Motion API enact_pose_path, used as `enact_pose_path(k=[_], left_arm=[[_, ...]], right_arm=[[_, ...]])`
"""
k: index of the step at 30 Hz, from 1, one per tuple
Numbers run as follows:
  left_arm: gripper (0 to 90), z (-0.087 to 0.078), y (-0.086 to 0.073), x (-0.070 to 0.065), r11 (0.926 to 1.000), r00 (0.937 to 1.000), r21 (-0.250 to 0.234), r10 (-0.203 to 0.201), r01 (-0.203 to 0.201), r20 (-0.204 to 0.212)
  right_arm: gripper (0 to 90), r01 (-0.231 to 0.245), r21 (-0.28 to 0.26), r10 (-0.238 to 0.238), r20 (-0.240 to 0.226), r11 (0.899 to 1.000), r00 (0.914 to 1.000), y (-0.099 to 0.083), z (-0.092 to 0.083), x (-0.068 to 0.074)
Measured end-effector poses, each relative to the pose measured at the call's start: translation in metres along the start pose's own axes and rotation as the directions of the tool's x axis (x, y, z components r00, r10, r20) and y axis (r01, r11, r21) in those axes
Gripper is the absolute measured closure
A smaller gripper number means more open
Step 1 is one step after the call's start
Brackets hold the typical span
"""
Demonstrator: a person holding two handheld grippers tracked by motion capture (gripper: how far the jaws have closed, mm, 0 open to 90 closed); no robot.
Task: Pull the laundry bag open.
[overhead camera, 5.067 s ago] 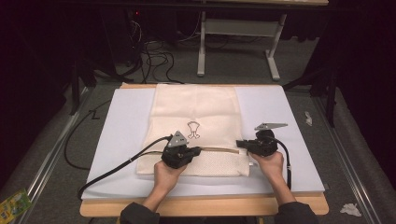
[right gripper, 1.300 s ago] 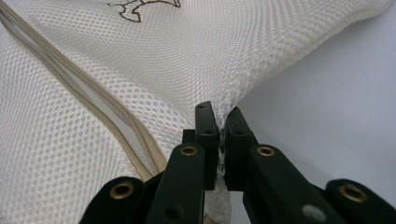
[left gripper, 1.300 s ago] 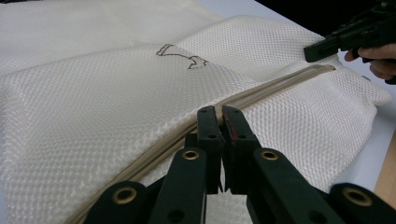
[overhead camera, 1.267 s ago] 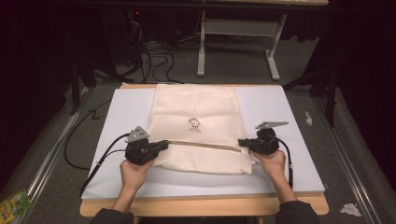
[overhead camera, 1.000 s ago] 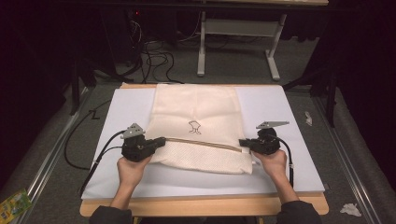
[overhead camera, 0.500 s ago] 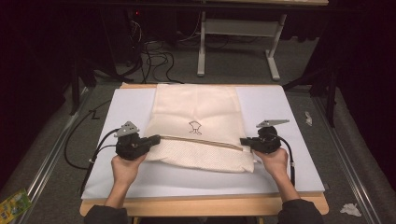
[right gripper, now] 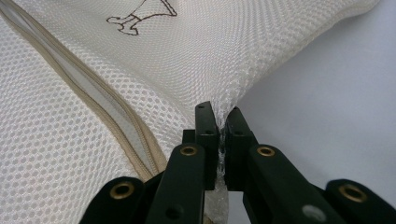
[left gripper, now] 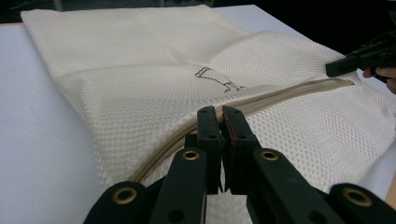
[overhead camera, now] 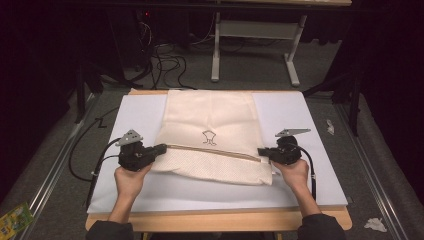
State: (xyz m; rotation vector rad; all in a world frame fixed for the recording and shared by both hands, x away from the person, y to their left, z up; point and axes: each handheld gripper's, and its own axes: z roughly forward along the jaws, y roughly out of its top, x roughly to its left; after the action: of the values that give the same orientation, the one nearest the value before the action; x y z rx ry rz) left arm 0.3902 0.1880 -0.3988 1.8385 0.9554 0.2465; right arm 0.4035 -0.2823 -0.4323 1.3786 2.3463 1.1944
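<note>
Gripping a cream mesh bag (overhead camera: 210, 130) at both ends of its zipper (overhead camera: 215, 151), we see the left gripper (overhead camera: 159, 148) clamped at the zipper's left end and the right gripper (overhead camera: 261, 152) pinching mesh at the right end. It lies flat on the white mat (overhead camera: 310, 165) covering the table (overhead camera: 215, 219).

Both hands low, left tongs (overhead camera: 161, 148) and right tongs (overhead camera: 260, 151) clamped, tips facing inward.
</note>
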Motion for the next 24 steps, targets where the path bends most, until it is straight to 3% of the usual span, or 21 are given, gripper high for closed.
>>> enact_pose_path(k=[7, 11, 14, 24], left_arm=[[87.2, -0.004, 0.002, 0.003, 0.9998, 0.9998, -0.010, -0.019, 0.019, 0.000], [87.2, -0.006, 0.004, 0.001, 1.0000, 0.9999, -0.003, 0.003, -0.003, -0.015], [87.2, -0.010, 0.004, 0.001, 0.9998, 0.9975, -0.001, 0.021, -0.021, -0.068], [87.3, -0.023, 0.000, 0.010, 0.9997, 0.9973, -0.024, -0.001, -0.001, -0.073]], right_arm=[[88.4, -0.002, -0.002, 0.002, -0.003, 1.000, 1.0000, -0.001, 0.000, 0.000], [88.4, 0.007, -0.005, -0.007, -0.005, 1.000, 1.0000, 0.001, 0.000, 0.001], [88.4, 0.009, 0.001, -0.009, 0.001, 1.000, 1.0000, 0.001, 0.002, 0.001], [88.4, 0.019, 0.016, -0.019, 0.022, 1.000, 0.9996, 0.004, 0.002, 0.001]])
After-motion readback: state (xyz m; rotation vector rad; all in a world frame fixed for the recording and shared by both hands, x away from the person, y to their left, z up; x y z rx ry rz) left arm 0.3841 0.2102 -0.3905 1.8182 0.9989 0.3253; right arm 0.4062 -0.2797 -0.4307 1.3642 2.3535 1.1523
